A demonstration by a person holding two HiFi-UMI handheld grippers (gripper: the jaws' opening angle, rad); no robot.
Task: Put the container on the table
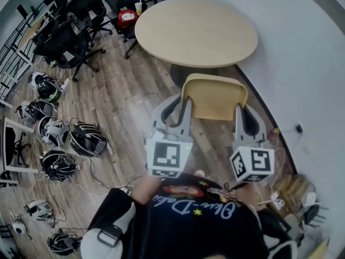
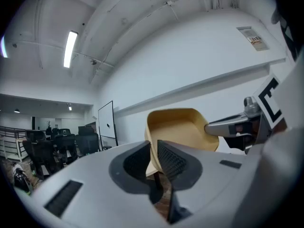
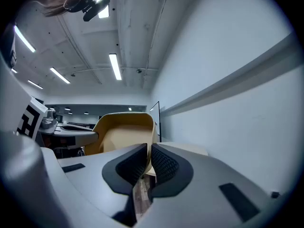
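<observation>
Container (image 1: 214, 97) clamped at rims by left gripper (image 1: 178, 106) and right gripper (image 1: 243, 112), near table (image 1: 197, 31)

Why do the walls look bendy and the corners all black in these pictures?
Head view: the wide lens bulges the floor and round table, with softer edges. Left gripper view: fisheye bends the wall, corners go black, the ceiling light glares white, the yellow container looks sharp. Right gripper view: same black corners, bright strip lights.
</observation>
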